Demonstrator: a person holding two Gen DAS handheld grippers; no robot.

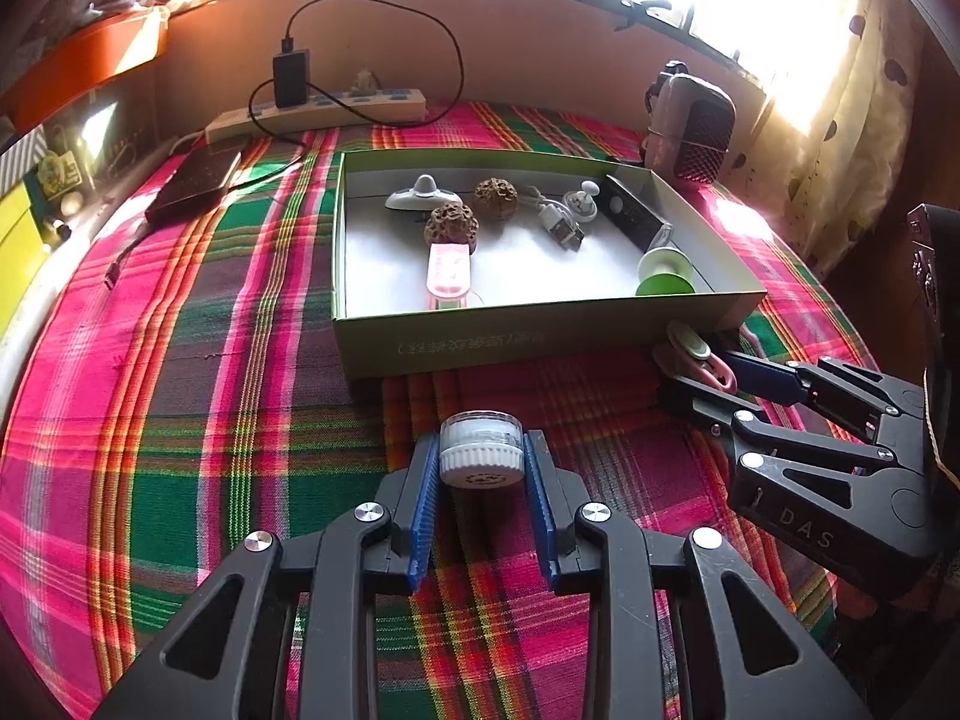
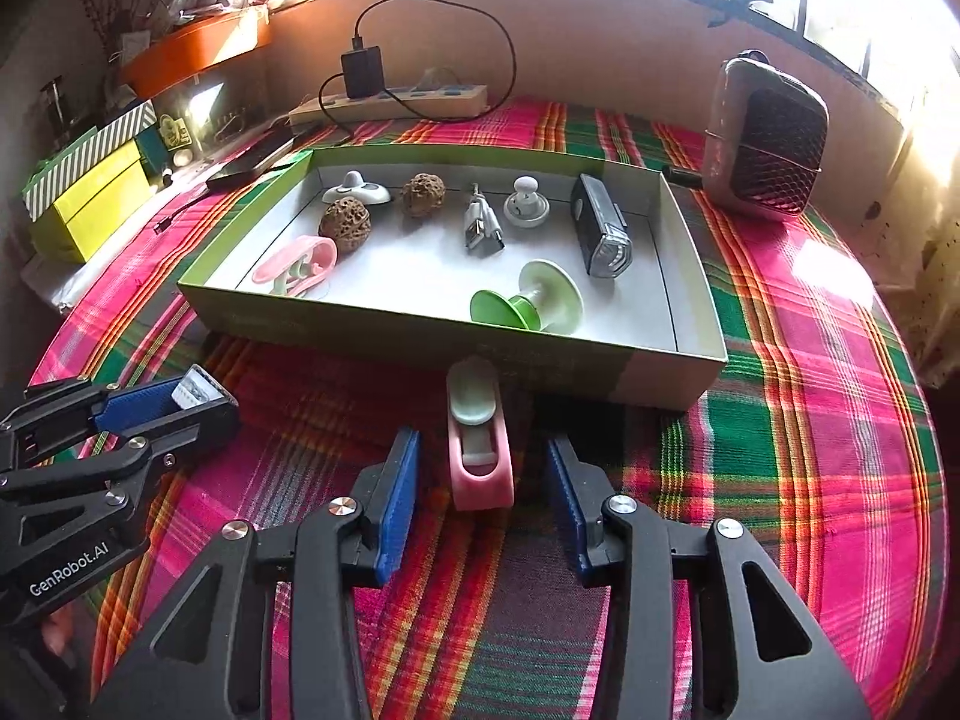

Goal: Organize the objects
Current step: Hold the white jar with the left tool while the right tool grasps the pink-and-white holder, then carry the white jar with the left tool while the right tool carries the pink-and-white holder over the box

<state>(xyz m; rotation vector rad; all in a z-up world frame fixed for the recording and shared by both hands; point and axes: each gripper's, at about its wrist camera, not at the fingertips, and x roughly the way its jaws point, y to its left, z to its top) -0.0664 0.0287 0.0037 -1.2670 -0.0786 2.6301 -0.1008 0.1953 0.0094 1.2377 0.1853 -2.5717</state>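
A: Left gripper (image 1: 482,463)?
B: Clamped on a small white jar (image 1: 481,450), lying sideways, cap toward the camera, over the plaid cloth (image 1: 180,420).

A: Right gripper (image 2: 480,468)?
B: Open, astride a pink clip (image 2: 480,450) on the cloth; pads clear of it. Long axis pointing away, far end against the green tray (image 2: 420,342).

A: Hard to make out?
B: Window glare beyond the tray.

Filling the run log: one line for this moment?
left tool: gripping white jar | right tool: open, straddling pink clip
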